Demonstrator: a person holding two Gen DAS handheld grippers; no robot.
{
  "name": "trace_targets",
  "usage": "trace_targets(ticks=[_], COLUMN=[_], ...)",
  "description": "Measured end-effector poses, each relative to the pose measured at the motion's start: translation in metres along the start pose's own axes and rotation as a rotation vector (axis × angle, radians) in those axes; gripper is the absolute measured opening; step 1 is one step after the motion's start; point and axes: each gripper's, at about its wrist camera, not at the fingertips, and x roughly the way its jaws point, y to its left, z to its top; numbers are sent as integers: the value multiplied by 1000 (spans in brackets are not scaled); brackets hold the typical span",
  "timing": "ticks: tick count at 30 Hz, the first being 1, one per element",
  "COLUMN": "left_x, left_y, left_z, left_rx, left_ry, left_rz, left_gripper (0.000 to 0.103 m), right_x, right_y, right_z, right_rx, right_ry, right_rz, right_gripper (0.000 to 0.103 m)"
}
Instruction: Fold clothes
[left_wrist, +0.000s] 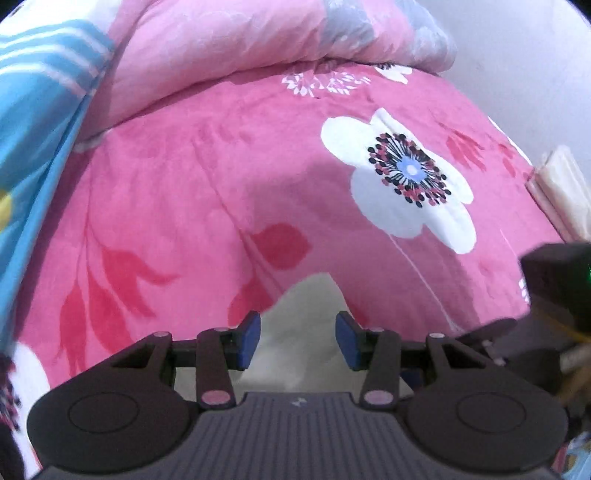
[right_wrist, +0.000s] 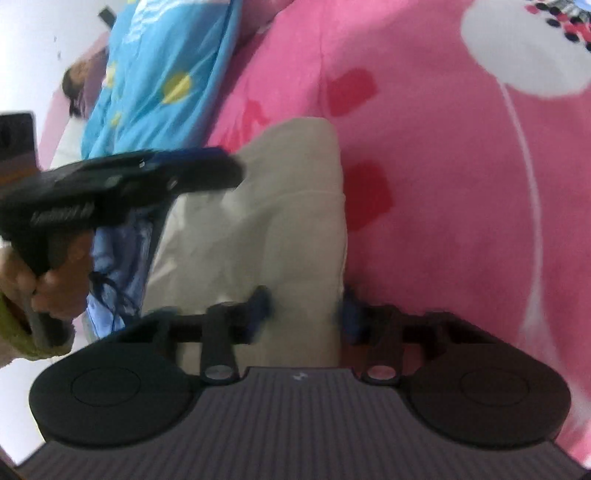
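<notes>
A cream, soft cloth garment (right_wrist: 266, 221) lies on the bed's pink flowered plush cover (left_wrist: 207, 206). The left claw (left_wrist: 298, 341) stands wide open above the garment's peaked end, holding nothing. The right claw (right_wrist: 304, 314) is also spread, its blurred blue pads (right_wrist: 260, 306) straddling the garment's near edge without pinching it.
</notes>
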Motion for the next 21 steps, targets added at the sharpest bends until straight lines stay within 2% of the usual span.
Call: trace_targets(ticks=[6,13,14,16,18,21], left_x=[9,21,29,30,30,25], left_y=[12,-12,-13,-23,-34,-50], left_z=[38,44,44,38,30,13], left_rx=[185,518,561,658,772,947], left_ry=[67,172,184,182,174,142], left_rz=[-46,-77,-73,-50,-17,74], left_gripper=[46,46,44,32,26,22], right_x=[-8,-16,-14,-15,-18,-26], right_y=[55,73,75,75,74,76], right_z=[-10,-25,-24,-27,-31,-37], right_rx=[-100,-214,-220,-232,-250,-291], right_ry=[-71,-108,-108,-112,-117,-124], right_rz=[-50,-110,-114,-118,-124,-137], right_gripper=[25,25,25,25,25,25])
